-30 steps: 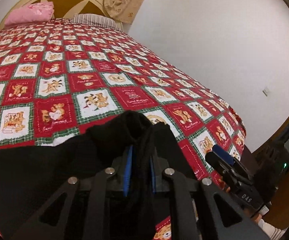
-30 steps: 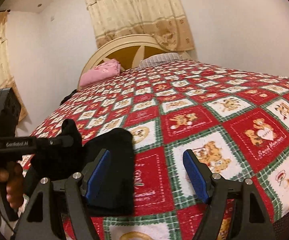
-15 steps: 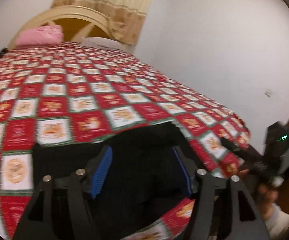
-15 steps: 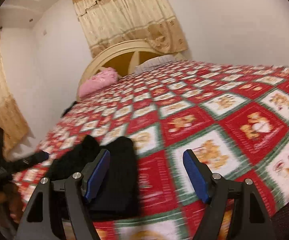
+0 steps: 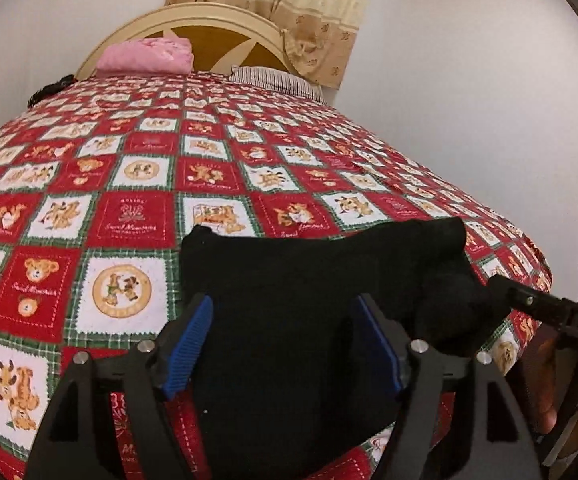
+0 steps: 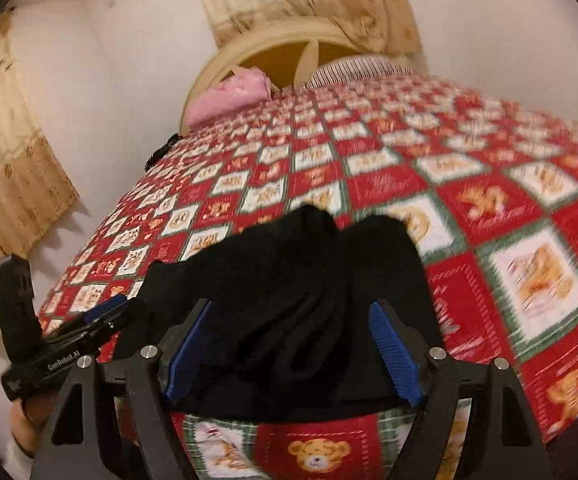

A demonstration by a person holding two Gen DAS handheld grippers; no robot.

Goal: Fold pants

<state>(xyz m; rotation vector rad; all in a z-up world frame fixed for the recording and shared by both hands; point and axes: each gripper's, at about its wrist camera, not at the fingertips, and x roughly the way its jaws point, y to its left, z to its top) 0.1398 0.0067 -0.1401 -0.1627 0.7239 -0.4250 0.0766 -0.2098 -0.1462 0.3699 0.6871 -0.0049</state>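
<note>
We see the black pants lying in a bunched, partly folded heap on the bed, near its foot edge, on the red, white and green teddy-bear quilt. In the left wrist view the left hand-held gripper is held over the near part of the garment with its blue-padded fingers spread wide, the fabric lying beneath and between them and pinched by neither. At the right margin of that view the right hand-held gripper reaches toward a raised lump of the cloth; we cannot tell from here whether it touches it.

In the right wrist view, which is somewhat blurred, the pants show two rounded lobes at their far side. The right hand-held gripper is likewise spread apart over the cloth, its blue pads to either side of the heap and closing on nothing. The left hand-held gripper appears at the lower left, its tips at the left edge of the garment.

At the head of the bed we see a cream arched headboard, a pink pillow, a striped pillow and a beige curtain.
</note>
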